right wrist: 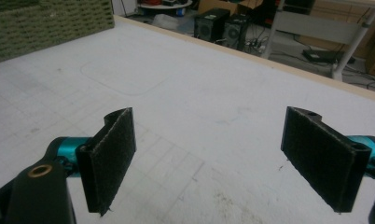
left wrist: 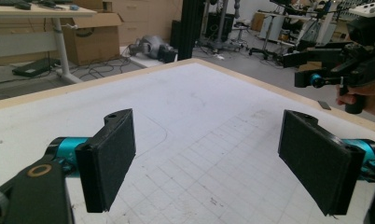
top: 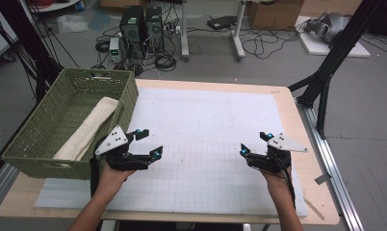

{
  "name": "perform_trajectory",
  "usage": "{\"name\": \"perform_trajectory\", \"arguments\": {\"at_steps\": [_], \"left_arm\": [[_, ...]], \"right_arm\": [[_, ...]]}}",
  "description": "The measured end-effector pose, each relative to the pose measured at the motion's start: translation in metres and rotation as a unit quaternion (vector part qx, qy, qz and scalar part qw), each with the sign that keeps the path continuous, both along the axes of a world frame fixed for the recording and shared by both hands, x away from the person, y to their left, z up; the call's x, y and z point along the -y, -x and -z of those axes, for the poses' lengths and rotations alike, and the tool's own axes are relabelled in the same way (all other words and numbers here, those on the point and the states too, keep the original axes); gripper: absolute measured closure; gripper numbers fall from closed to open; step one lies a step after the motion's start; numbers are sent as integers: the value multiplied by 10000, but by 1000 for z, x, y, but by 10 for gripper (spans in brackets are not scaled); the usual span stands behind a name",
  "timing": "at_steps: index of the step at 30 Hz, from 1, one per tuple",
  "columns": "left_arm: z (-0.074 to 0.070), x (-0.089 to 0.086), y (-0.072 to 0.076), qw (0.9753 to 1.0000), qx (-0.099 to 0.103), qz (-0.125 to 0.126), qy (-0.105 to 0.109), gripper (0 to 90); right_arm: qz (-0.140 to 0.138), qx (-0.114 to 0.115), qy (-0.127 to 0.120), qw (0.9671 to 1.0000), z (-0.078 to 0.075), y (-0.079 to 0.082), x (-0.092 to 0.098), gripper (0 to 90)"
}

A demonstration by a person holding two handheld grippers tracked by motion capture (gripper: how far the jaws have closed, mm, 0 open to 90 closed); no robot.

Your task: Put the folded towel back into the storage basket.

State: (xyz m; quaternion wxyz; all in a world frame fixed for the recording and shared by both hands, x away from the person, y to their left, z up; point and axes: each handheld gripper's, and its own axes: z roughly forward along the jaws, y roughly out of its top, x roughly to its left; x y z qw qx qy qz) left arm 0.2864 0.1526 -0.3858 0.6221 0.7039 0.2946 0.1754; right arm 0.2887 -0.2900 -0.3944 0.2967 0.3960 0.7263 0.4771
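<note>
My left gripper (top: 148,143) hovers over the white gridded mat (top: 206,125) just right of a green woven basket (top: 66,120); its jaws stand wide apart with nothing between them. In the left gripper view the left gripper (left wrist: 209,163) is open above the mat. My right gripper (top: 254,144) is held over the mat's right side, also open and holding nothing, as the right gripper view confirms (right wrist: 209,163). A rolled cream towel (top: 88,127) lies lengthwise inside the basket. The other hand's gripper (left wrist: 325,77) appears far off in the left gripper view.
The basket (right wrist: 45,23) sits at the table's left edge, partly overhanging. The wooden table edge (top: 297,120) borders the mat. Black frame posts (top: 326,72) stand at the right. Computers and cables (top: 143,29) lie on the floor beyond.
</note>
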Motion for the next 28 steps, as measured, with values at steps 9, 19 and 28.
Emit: {"name": "perform_trajectory", "arguments": {"at_steps": [9,19,28], "left_arm": [[17,8,-3,9998,-9,61,-198,193],[21,11,-4,9997,-62,59,-234,195],[21,14,-5,9996,-75,95,-246,194]], "right_arm": [[115,-84,97,9999,19,6,10,165],[180,-190,166,9995,26,4,14,165],[210,-180,136,9995,25,7,17,165]]}}
